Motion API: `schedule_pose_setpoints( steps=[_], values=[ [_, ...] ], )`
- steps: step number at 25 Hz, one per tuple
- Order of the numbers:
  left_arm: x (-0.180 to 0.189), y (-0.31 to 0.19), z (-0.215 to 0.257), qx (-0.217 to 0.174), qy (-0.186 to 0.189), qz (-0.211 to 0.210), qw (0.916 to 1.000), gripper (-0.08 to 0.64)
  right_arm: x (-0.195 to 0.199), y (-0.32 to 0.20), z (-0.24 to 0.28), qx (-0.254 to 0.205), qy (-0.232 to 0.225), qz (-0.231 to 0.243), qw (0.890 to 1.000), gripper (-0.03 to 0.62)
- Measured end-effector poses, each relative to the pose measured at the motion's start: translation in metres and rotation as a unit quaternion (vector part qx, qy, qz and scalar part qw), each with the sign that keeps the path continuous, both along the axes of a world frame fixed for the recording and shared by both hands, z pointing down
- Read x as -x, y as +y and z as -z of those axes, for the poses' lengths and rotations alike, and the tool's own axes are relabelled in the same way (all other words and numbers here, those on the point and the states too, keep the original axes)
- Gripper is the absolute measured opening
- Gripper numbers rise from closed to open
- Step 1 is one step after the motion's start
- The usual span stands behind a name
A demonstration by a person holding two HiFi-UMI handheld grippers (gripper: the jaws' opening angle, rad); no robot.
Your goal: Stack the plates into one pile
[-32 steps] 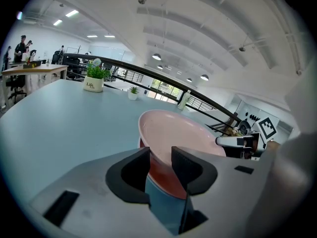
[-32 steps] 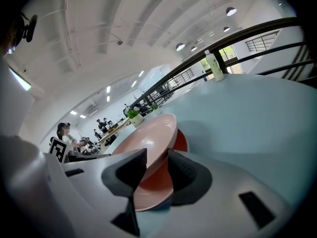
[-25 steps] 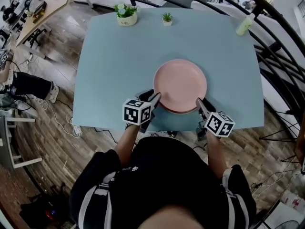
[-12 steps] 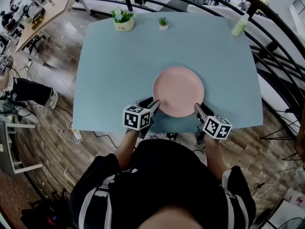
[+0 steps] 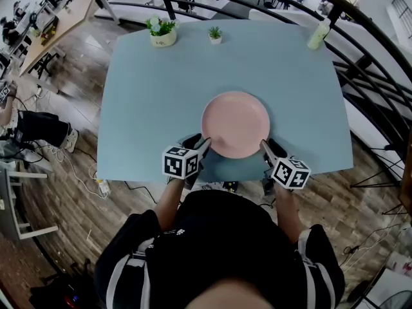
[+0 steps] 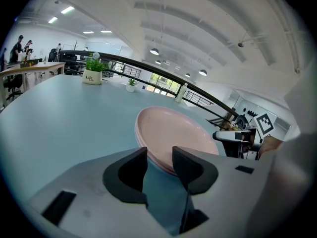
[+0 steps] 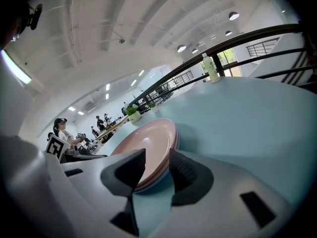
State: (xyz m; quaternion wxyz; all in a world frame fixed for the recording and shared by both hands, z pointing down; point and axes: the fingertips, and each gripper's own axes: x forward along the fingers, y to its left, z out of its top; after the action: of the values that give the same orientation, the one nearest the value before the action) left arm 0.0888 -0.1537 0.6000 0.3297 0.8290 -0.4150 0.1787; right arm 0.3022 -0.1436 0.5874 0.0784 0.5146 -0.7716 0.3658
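Note:
A pile of pink plates (image 5: 235,124) lies on the blue table (image 5: 154,89) near its front edge. My left gripper (image 5: 204,144) is at the pile's near left rim. In the left gripper view the plates (image 6: 173,133) reach in between the jaws of the left gripper (image 6: 159,156), which have just been opening, and a strip of table shows beside the rim. My right gripper (image 5: 264,145) is at the near right rim. In the right gripper view the plates (image 7: 148,150) fill the gap of the right gripper (image 7: 157,158), shut on the rim.
Two small potted plants (image 5: 161,32) (image 5: 215,35) and a pale green bottle (image 5: 317,36) stand along the table's far edge. A black railing (image 5: 367,63) curves round the right side. The table's front edge runs just under both grippers.
The pink plate held above the table a second ago now rests flat on the pile. Both grippers stay at its near rim, and the left jaws stand a little wider.

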Motion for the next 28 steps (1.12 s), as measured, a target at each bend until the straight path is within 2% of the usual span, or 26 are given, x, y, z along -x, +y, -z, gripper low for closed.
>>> schedule_pose_setpoints(
  steps=[6,9,12,16,21,28],
  values=[
    [0.013,-0.008,0.016,-0.039,-0.015,0.024,0.9988,0.141,-0.008,-0.006,0.020,-0.033,-0.003,-0.011,0.999,0.141],
    [0.010,-0.012,0.033,-0.072,-0.021,0.013,0.9971,0.140,-0.004,-0.010,0.039,-0.068,-0.004,-0.011,0.998,0.116],
    [0.003,-0.017,0.054,-0.110,-0.019,0.001,0.9937,0.136,0.003,-0.015,0.062,-0.106,-0.005,-0.008,0.994,0.063],
    [-0.005,-0.018,0.083,-0.154,-0.009,-0.012,0.9880,0.063,0.013,-0.019,0.085,-0.142,-0.007,0.002,0.990,0.008],
    [-0.015,-0.017,0.112,-0.205,0.010,-0.035,0.9780,0.028,0.020,-0.022,0.100,-0.167,-0.014,0.011,0.986,0.002],
    [-0.021,-0.019,0.117,-0.224,0.005,-0.057,0.9729,0.028,0.028,-0.026,0.105,-0.178,-0.012,0.024,0.984,0.002]
  ],
)
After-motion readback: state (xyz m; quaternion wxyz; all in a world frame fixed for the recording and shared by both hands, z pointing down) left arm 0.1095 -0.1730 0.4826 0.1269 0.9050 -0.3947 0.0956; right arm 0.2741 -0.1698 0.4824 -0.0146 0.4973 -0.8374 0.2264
